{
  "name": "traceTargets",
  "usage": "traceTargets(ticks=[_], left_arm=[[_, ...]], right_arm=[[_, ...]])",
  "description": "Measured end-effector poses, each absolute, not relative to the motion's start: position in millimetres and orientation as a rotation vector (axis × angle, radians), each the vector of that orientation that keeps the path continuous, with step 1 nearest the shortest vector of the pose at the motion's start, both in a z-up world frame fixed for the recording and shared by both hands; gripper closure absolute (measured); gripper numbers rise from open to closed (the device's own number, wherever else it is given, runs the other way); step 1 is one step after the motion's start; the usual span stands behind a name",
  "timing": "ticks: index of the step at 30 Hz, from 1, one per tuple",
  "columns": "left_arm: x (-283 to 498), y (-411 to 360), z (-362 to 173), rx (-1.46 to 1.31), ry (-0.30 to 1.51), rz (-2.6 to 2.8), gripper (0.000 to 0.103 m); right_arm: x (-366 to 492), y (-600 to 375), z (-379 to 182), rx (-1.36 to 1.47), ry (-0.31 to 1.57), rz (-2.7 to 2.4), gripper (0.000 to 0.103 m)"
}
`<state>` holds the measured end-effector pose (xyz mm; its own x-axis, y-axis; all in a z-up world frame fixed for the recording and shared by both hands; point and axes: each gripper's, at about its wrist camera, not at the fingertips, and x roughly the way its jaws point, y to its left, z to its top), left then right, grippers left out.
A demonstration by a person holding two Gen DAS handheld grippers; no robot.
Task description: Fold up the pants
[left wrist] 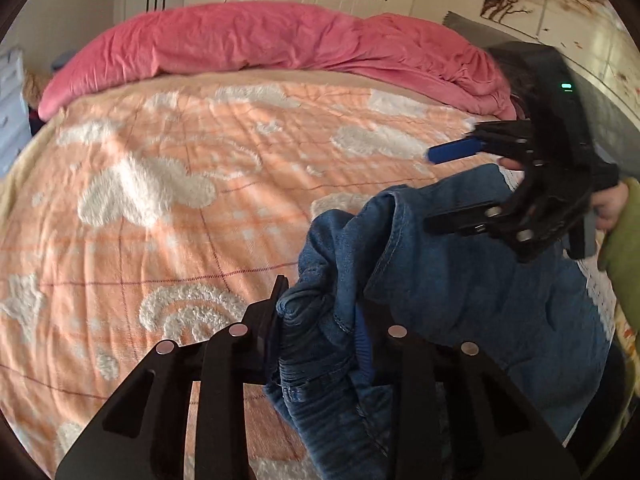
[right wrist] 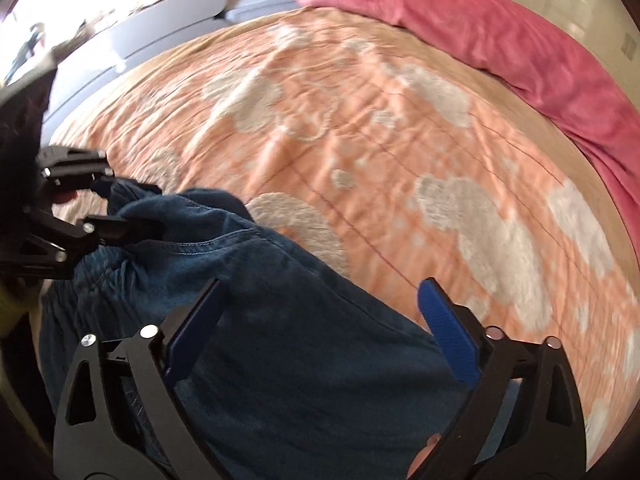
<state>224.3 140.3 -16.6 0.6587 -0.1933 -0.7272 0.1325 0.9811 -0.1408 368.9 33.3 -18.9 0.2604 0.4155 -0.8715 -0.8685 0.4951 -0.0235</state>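
**While one side is pinched, the jeans hang ready**

While the left tongs (left wrist: pixel 320 320) squeeze a bunched edge of the blue jeans (left wrist: pixel 460 280) to lift them, the right tongs (right wrist: pixel 320 332) stand wide apart just above the cloth, holding nothing. Beyond both tongs lies the bed (left wrist: pixel 160 200), good for spreading.

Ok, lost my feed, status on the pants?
Left gripper shut on jeans. Right gripper open, above the denim. Jeans bunched, unfolded, on orange blanket. Nothing in the way.
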Motion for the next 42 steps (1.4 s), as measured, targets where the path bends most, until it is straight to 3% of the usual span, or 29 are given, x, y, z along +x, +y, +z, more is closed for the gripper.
traceTargets(ticks=[4, 6, 7, 8, 10, 26, 39, 42], left_arm=[[211.5, 133.2, -5.7, -0.019, 0.794, -0.146, 0.074], [209.0, 133.0, -4.6, -0.018, 0.79, -0.14, 0.074], [208.2, 132.5, -5.0, -0.015, 0.792, -0.139, 0.074], [207.4, 132.2, -5.7, -0.006, 0.794, -0.129, 0.074], [204.8, 133.0, -5.1, -0.008, 0.789, -0.126, 0.074], [115.6, 99.1, 32.5, 0.001, 0.625, -0.171, 0.072], [47.7, 95.9, 0.6, -0.048, 0.743, -0.19, 0.065], [42.1, 95.4, -12.6, -0.038, 0.788, -0.18, 0.058]], right_arm=[[364.6, 50.2, -37.3, -0.666, 0.972, 0.94, 0.039], [359.5, 53.4, -42.7, -0.643, 0.978, 0.938, 0.057], [354.6, 52.2, -42.4, -0.629, 0.973, 0.953, 0.074], [349.0, 50.5, -41.7, -0.629, 0.957, 0.952, 0.084], [341.3, 44.5, -39.2, -0.623, 0.932, 0.903, 0.096], [208.0, -47.6, 29.2, -0.306, 0.74, 0.802, 0.098], [100.9, -56.9, -11.9, -0.309, 0.823, 0.883, 0.098], [98.6, -55.7, -26.1, -0.303, 0.859, 0.874, 0.097]])
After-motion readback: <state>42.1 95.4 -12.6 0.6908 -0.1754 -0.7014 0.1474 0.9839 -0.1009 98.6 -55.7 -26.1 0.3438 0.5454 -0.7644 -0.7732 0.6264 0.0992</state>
